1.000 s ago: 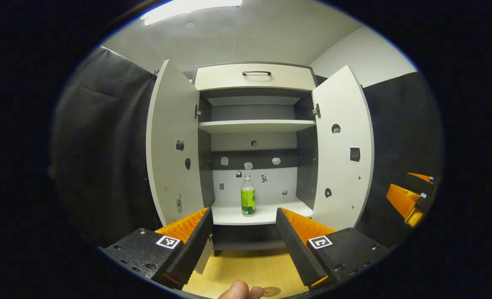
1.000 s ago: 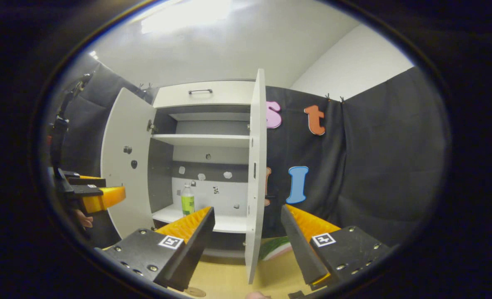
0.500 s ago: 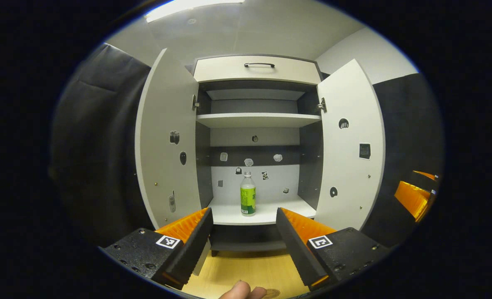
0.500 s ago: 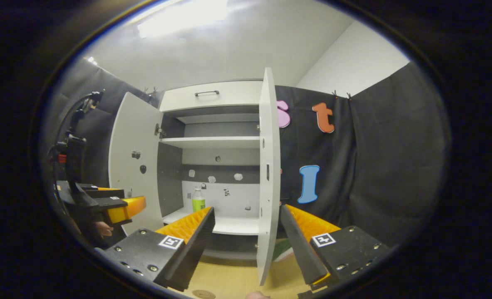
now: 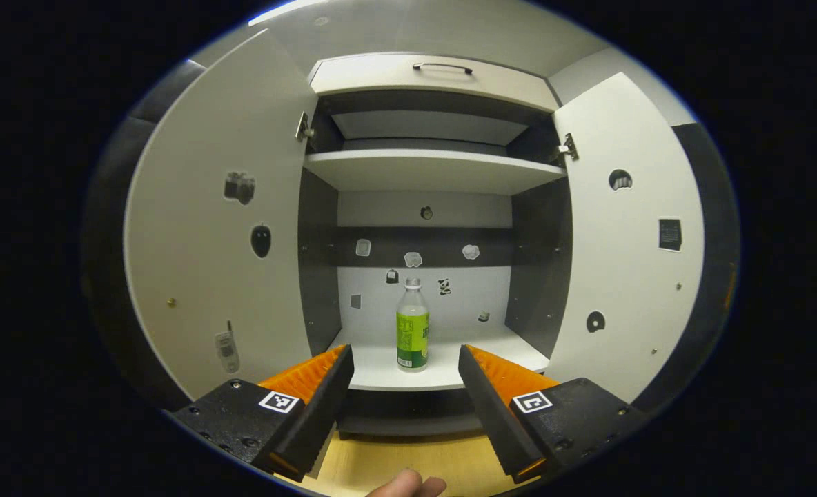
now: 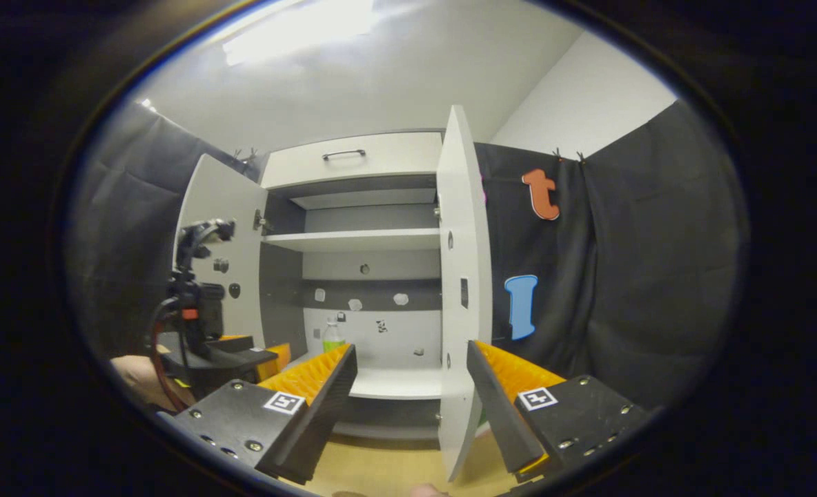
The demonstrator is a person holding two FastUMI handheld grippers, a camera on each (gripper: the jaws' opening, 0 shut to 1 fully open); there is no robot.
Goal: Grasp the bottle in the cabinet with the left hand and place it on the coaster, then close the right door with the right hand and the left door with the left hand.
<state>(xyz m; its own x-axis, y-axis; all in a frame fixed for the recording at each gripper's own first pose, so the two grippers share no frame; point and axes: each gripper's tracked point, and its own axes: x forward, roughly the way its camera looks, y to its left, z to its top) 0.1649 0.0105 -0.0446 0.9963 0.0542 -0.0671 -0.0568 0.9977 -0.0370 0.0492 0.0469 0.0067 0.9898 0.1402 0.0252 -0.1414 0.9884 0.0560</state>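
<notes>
Black cloth is hung on both sides of a pale cabinet [image 5: 422, 72] whose 2 doors are swung wide. On the cabinet's lower shelf [image 5: 443, 366] the bottle [image 5: 412, 333] is seen upright, near the front edge and about midway between the side walls. The left gripper [image 5: 401, 386] is held in front of that shelf with its fingers spread wide and nothing between them, the bottle lined up in the gap but well apart. The right gripper [image 6: 412, 397] is held lower right of the cabinet, fingers likewise spread and empty, the edge of the right door [image 6: 460, 290] lying between them.

A tall, narrow bottle is judged easy to topple if it is struck by 1 fingertip before the fingers are closed, or gripped high at the neck. The shelf lip could be clipped by a low approach. Open room is left on either side of the bottle and above it up to the upper shelf [image 5: 429, 169]; the left door [image 5: 222, 228] is stood clear of the path
</notes>
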